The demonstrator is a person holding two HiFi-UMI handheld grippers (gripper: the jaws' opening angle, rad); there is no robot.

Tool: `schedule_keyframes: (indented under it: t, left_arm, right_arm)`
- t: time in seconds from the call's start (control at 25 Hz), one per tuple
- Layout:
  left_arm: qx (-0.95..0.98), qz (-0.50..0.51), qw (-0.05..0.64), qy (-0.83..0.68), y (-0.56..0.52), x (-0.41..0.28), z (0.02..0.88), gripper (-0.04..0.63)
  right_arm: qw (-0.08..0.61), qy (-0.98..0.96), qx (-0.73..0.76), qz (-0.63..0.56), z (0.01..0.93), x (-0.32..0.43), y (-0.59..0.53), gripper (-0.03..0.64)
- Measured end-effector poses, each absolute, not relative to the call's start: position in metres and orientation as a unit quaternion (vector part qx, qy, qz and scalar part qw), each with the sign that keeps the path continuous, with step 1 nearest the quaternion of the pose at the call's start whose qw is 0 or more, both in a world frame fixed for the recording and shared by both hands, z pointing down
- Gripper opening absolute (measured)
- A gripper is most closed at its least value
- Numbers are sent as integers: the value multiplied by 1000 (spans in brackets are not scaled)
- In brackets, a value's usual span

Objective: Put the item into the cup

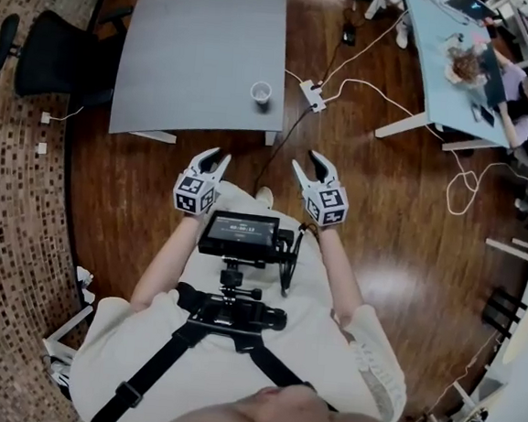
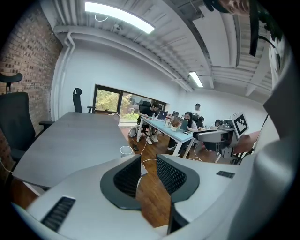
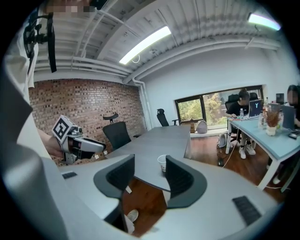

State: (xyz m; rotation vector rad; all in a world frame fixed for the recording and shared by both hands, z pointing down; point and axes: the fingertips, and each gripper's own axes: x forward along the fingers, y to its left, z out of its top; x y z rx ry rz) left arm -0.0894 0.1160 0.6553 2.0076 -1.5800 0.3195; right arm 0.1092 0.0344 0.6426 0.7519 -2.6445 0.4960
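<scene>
White cup [image 1: 261, 91] stands near the corner of the grey table [image 1: 196, 43], well ahead of you. Your left gripper [image 1: 215, 158] and right gripper [image 1: 305, 160] are both spread and empty. No item shows, and a clumsy reach could knock the cup off.

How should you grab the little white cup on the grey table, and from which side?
The cup stands upright, open end up, alone by the near edge of the table. Probably pinch its round side wall, one jaw each side, coming level from that edge.
</scene>
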Motion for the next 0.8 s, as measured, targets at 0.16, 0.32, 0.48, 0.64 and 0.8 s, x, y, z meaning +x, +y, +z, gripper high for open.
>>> schedule_keyframes:
  t: [0.16,0.32,0.48,0.64,0.8]
  left_arm:
    - [744,116,280,-596,107,-109,662,106]
    - [749,122,267,-594,99,-123,655,106]
    - [751,129,263,-592,94,-156,653,106]
    - [754,135,263,-586,97,-177,651,106]
    - [755,137,266,-584,100,-187,653,106]
  right_arm:
    - [156,-931,275,182,631,105,28,216]
    - [151,-928,284,186,630,103,27,216]
    - [147,-928,293,179,628,78,23,218]
    - [140,-920,310,192,629,59,25,218]
    - [129,-919,323,186,623,53,25,218]
